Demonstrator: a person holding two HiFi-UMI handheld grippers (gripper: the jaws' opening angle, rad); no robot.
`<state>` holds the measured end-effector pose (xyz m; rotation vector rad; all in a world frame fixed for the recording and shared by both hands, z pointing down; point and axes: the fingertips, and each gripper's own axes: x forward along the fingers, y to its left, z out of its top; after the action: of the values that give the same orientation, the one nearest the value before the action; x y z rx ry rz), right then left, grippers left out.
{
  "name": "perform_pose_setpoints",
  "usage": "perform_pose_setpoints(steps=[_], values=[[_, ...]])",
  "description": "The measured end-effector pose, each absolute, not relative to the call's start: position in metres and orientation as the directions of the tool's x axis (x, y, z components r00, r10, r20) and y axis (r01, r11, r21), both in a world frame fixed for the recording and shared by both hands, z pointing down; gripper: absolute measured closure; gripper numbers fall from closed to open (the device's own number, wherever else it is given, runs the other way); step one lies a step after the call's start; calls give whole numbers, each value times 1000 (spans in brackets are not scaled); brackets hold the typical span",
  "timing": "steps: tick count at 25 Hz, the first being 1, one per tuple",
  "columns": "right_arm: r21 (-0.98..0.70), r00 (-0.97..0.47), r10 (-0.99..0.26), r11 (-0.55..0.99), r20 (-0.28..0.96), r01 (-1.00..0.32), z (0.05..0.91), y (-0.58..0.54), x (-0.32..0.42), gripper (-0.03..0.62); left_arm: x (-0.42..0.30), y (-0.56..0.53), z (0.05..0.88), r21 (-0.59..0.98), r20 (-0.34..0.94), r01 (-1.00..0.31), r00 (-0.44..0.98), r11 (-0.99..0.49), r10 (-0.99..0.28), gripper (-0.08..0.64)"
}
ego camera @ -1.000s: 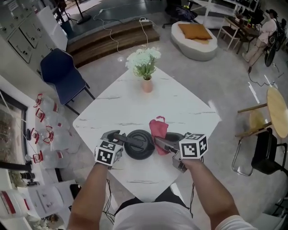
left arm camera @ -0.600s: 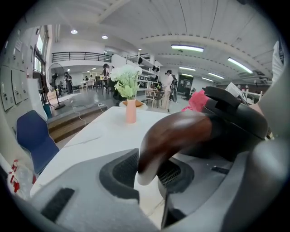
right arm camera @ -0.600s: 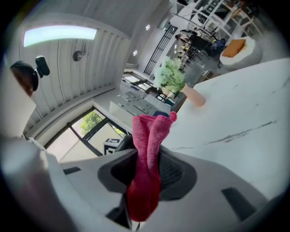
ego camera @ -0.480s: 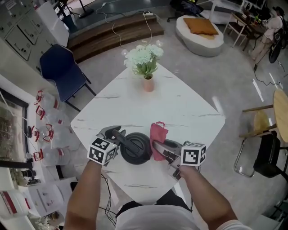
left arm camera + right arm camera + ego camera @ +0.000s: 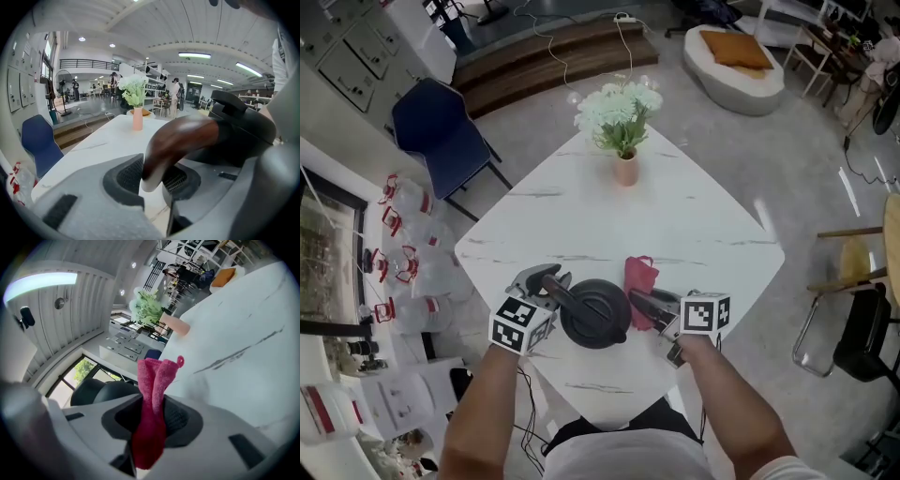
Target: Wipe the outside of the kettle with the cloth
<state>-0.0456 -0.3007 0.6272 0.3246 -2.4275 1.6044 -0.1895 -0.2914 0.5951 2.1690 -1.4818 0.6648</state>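
A black kettle [image 5: 595, 316] stands near the front corner of the white marble table [image 5: 694, 225]. Its dark handle [image 5: 180, 138] sticks out to the left. My left gripper [image 5: 547, 285] is shut on that handle; its jaws have just been closing with the handle end between the pads [image 5: 127, 176]. My right gripper [image 5: 643, 304] is shut on a pink cloth [image 5: 640, 278], which stands up out of the jaws right beside the kettle's right side. In the right gripper view the cloth [image 5: 152, 394] fills the gap, with the kettle [image 5: 101, 391] dark on the left.
A pink vase [image 5: 625, 171] with white flowers [image 5: 621, 111] stands at the table's far corner. A blue chair [image 5: 441, 131] sits off the left edge, a wooden chair [image 5: 862, 272] to the right. Several water bottles [image 5: 403, 272] lie on the floor at left.
My right gripper has sunk lower beside the kettle with the cloth and rolled somewhat. The left gripper has stayed on the handle.
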Motion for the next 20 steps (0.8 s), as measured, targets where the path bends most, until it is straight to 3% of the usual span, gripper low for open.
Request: perform_pose_setpoints(steps=[10, 16, 20], values=[[-722, -837, 38, 528, 545, -447, 687, -293, -40, 474, -176, -280, 579, -42, 515, -932, 287, -359, -808, 462], [-728, -881, -5, 562, 473, -393, 650, -300, -32, 471, -149, -262, 576, -105, 515, -864, 377, -493, -770, 460], [-773, -936, 69, 587, 345, -242, 594, -288, -26, 471, -120, -239, 577, -162, 492, -804, 437, -573, -753, 462]])
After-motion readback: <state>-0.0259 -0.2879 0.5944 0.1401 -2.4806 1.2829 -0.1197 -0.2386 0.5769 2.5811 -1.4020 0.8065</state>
